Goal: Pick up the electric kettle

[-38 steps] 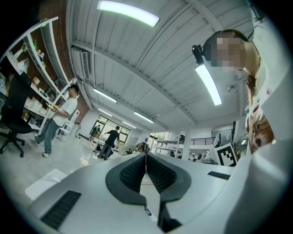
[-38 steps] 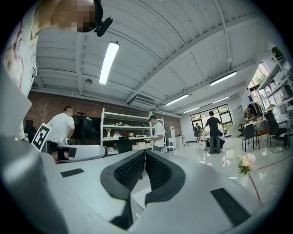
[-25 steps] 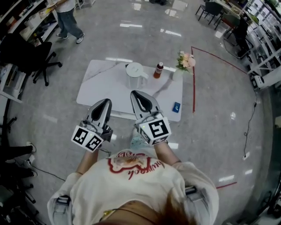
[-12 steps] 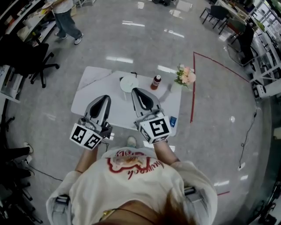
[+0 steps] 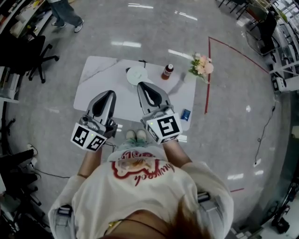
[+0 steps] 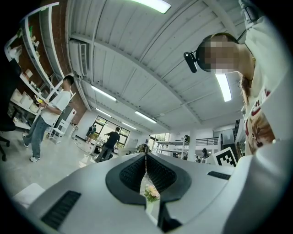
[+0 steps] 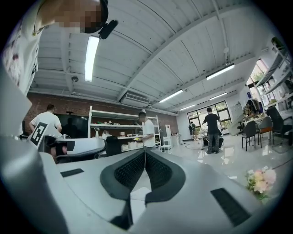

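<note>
Standing upright on the far half of the white table (image 5: 93,84), the electric kettle (image 5: 137,75) shows from above as a round white lid. Nothing grips it.

- Just right of the kettle: brown bottle (image 5: 167,71) with a red cap, apart from the kettle.
- Far right corner of the table: bunch of pink flowers (image 5: 202,65).
- Near right edge of the table: small blue object (image 5: 186,114), too small to identify.

Right gripper (image 5: 142,86): jaws pressed together along their whole length, nothing between them. In the head view its tip sits just at the near side of the kettle. Contact cannot be judged from above.

Left gripper (image 5: 108,93): jaws likewise together, nothing held. It is beside the right gripper, over the near left part of the table. Through the small gap below its pads the flowers show, far off.

Each gripper carries its marker cube at the near end, left cube (image 5: 88,137) and right cube (image 5: 163,128).

The wearer's shoes (image 5: 135,135) are at the table's near edge. A red tape line (image 5: 207,79) runs along the floor right of the table. A black office chair (image 5: 32,51) stands well apart to the left, and another person's legs (image 5: 65,14) show at the top left.
</note>
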Demonstrator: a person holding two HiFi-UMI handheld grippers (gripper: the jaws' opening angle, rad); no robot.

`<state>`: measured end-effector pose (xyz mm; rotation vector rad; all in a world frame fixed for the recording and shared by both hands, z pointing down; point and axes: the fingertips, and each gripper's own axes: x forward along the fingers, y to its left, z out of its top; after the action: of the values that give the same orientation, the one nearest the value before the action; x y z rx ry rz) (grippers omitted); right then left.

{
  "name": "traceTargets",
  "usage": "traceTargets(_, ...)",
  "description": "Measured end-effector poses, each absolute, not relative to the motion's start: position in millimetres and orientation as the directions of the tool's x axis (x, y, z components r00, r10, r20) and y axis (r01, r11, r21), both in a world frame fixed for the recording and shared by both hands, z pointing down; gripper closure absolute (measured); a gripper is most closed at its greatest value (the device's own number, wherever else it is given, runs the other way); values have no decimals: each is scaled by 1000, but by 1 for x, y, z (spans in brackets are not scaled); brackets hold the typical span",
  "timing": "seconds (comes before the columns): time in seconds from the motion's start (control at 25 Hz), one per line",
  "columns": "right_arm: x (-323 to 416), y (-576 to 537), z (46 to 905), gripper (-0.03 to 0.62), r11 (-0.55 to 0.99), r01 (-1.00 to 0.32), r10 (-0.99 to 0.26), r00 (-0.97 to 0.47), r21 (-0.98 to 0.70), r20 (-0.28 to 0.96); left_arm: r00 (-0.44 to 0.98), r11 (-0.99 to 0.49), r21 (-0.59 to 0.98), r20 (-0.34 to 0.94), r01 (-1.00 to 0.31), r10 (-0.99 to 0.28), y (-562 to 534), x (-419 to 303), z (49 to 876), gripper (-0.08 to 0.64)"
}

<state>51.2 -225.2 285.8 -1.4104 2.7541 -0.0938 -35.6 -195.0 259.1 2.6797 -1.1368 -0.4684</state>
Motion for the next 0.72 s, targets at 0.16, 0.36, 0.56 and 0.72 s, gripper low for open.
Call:
traceTargets(0.16,48,-237,300,577,560,-822,-826,-564,-100,15,671,-688,312,-178,-655,-720,-208,-38,276,548)
traceTargets(0.36,40,-250,330,577,550,-829,-828,-557,-103,60,678,-676,340,-132,-654,-723,-225,-45,310,547)
traceTargets(0.56,33,-258,369,577,529,-839,-834,-542,-127,103,690,-667,375,-92,-644,-718,-237,-46,352,546)
traceTargets(0.72,31,-266,397,577,511,-848,-839,-528,-143,133,694,-661,395,-78,-638,-716,-248,-43,382,548)
